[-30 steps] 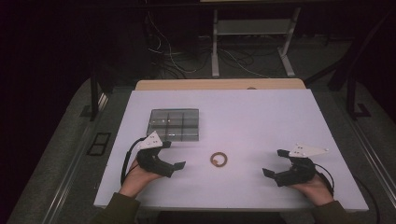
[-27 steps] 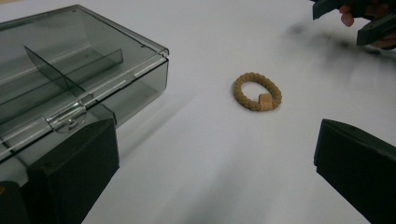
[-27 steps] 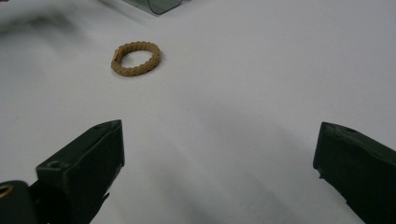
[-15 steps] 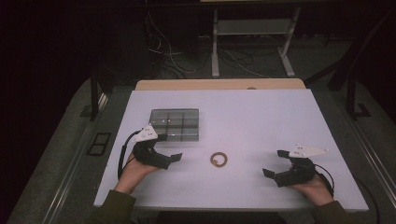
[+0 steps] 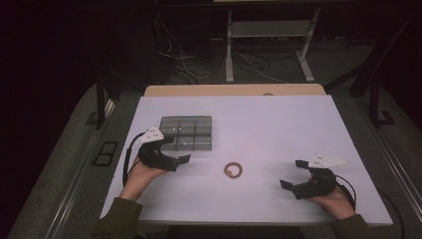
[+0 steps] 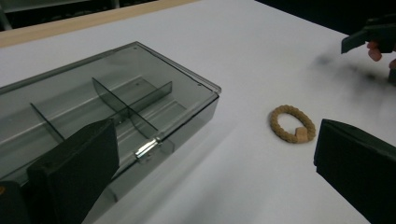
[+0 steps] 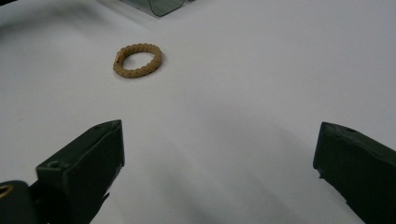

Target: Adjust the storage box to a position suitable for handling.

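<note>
Lying flat on the white table (image 5: 278, 124), the little brown rope ring (image 5: 233, 171) is sitting between the two grippers. The left gripper (image 5: 180, 151) is holding its jaws wide apart by the clear box (image 5: 186, 133). The right gripper (image 5: 292, 174) is gaping wide too, holding nothing.

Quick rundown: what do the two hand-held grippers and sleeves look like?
Both are black with two blocky black jaws. The left hand-held gripper and right hand-held gripper each carry a pale three-cornered plate on top and trail a black cable. The sleeves are dark olive green.
</note>
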The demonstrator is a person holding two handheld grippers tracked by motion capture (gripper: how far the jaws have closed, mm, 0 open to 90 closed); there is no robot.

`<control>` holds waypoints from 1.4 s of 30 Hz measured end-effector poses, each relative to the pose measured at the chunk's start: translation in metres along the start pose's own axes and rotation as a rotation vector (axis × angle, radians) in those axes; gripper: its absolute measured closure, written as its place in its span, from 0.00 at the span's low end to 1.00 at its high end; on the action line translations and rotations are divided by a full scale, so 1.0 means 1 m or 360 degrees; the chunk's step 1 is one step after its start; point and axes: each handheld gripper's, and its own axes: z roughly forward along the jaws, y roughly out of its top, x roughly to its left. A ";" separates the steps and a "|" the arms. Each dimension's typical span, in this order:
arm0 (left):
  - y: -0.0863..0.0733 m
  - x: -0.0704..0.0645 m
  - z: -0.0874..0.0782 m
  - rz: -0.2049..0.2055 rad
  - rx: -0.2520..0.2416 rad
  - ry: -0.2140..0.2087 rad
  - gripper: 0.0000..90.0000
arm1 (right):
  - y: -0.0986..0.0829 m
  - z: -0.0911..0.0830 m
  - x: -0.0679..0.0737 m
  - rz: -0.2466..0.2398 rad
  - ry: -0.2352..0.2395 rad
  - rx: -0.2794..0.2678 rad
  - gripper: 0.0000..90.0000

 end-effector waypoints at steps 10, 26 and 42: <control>0.011 0.022 -0.004 -0.0026 -0.0039 0.0073 0.01 | 0.000 0.000 0.000 0.0010 -0.0005 -0.0007 0.02; 0.028 0.056 -0.003 -0.0057 -0.0070 0.0204 0.17 | -0.001 0.002 -0.001 0.0019 -0.0011 0.0005 0.02; 0.032 0.086 -0.003 -0.0055 -0.0046 0.0323 0.39 | -0.001 0.001 -0.001 0.0020 -0.0007 0.0005 0.02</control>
